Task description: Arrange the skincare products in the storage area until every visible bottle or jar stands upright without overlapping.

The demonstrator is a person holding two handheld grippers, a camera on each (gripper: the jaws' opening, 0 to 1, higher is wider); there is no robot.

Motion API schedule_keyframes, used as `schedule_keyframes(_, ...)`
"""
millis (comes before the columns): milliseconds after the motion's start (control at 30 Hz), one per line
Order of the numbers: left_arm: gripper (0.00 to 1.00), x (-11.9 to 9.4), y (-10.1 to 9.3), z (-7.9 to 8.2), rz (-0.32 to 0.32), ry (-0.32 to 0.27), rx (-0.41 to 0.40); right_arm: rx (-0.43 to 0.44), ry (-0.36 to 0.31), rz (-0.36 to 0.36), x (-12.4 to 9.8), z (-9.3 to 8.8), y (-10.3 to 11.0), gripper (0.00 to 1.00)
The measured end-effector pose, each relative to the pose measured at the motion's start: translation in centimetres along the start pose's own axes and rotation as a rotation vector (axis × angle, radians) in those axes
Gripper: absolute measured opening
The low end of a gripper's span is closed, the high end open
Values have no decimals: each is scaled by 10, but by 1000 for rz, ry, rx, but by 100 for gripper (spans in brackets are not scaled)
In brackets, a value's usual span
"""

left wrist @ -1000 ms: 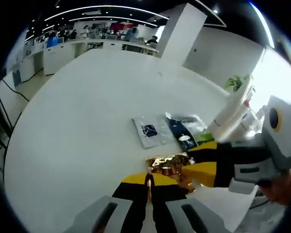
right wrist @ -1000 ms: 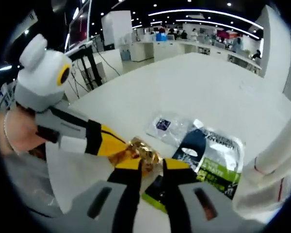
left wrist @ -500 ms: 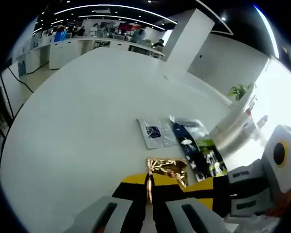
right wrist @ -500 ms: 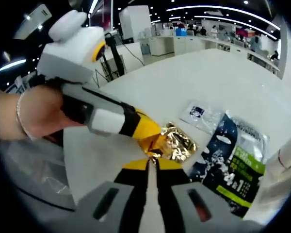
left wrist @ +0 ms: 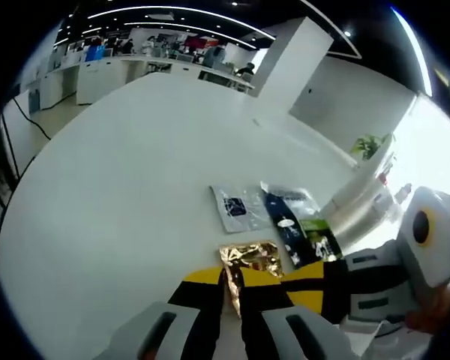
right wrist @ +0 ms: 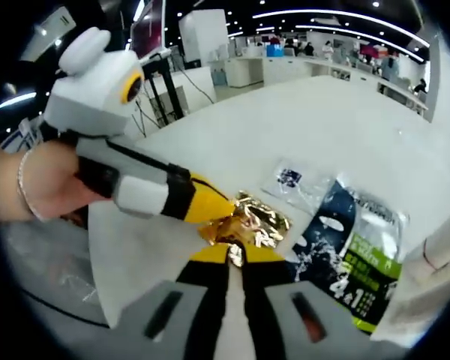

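3 flat sachets lie on a white table: 1 gold foil sachet, 1 clear sachet with a dark label, and 1 dark blue and green sachet just beside it. The left gripper and right gripper both have their jaws pinched narrow on the gold foil sachet's edge.

The dark blue and green sachet carries a large white "4 in 1" marking on its green lower panel, legible in the right gripper view. Smaller white print lines on the same sachet are too blurred to read. The dark label on the clear sachet is illegible.
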State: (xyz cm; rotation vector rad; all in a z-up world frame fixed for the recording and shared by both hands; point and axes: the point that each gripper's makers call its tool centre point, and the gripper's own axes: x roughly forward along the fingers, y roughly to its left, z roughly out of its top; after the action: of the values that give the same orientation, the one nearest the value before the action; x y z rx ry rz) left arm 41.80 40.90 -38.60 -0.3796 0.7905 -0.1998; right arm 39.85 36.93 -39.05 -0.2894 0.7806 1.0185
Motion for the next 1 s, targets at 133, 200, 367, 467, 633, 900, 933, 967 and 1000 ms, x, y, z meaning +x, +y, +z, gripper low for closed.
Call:
schedule_keyframes(133,10,-2,2,4,9,-16,12,5,0,-6,0,0,0,7)
schedule_keyframes(200,10,-3,2,4,8,-21,16,29,-7,-28,0,1,-1,7)
schedule_keyframes(367,10,-2,0,2,13,-14,44,52,-28,-71,0,0,0,7)
schedule_keyframes(467,10,1,-1,4,12,-22,82,46,-45,-94,0,0,0,8)
schedule_keyframes(633,10,8,-2,8,8,-10,117,29,-43,-99,1,2,0,9)
schedule_keyframes(900,14,7,-3,7,-7,-10,77,46,-21,-80,2,3,1,12)
schedule_keyframes(933,14,6,-2,6,-2,-10,79,53,-17,-74,2,3,2,14)
schedule_keyframes(967,14,5,-2,6,-3,-14,79,56,-7,-72,-1,4,2,17)
schedule_keyframes(1000,14,5,-2,6,-1,-14,79,46,-42,-69,-3,10,2,19)
